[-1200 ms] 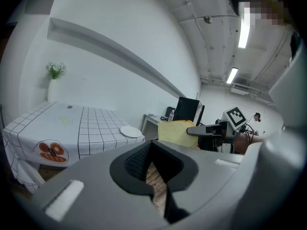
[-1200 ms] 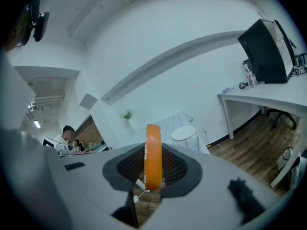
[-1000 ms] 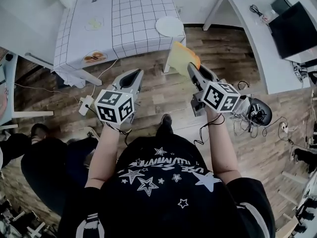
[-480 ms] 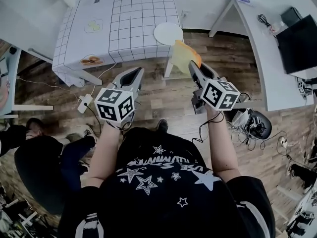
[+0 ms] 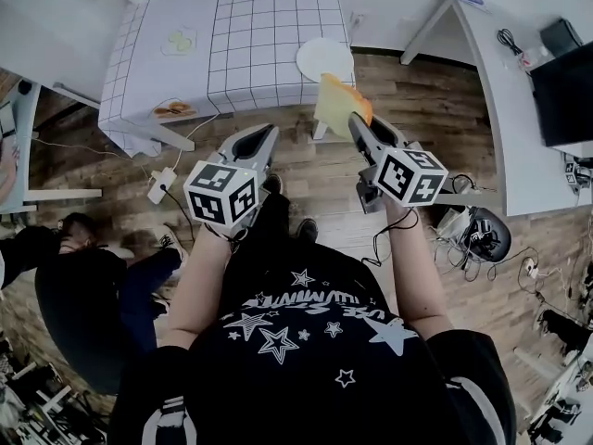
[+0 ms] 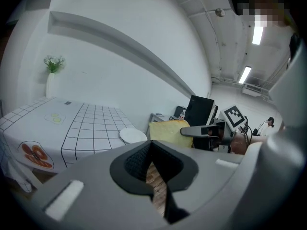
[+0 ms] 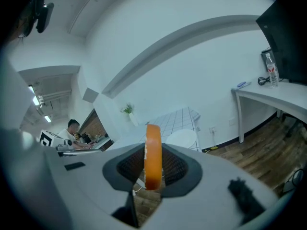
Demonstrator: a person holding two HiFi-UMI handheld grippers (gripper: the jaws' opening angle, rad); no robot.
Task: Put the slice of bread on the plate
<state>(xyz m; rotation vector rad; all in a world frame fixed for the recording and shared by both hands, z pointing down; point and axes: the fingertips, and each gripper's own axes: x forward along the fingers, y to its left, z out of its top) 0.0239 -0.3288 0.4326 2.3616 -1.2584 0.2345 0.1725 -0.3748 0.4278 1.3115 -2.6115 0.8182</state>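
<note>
The right tool (image 5: 356, 124) is clamping the bread slice (image 5: 337, 102) upright, aiming it at the white plate (image 5: 324, 59) at twelve o'clock on the gridded surface (image 5: 264, 26); the left tool (image 5: 263, 137) is hanging closed, empty.

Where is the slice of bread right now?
In the head view, the slice of bread sits clamped in the right claw, over the wooden floor, just short of the white plate on the checked table.
</note>
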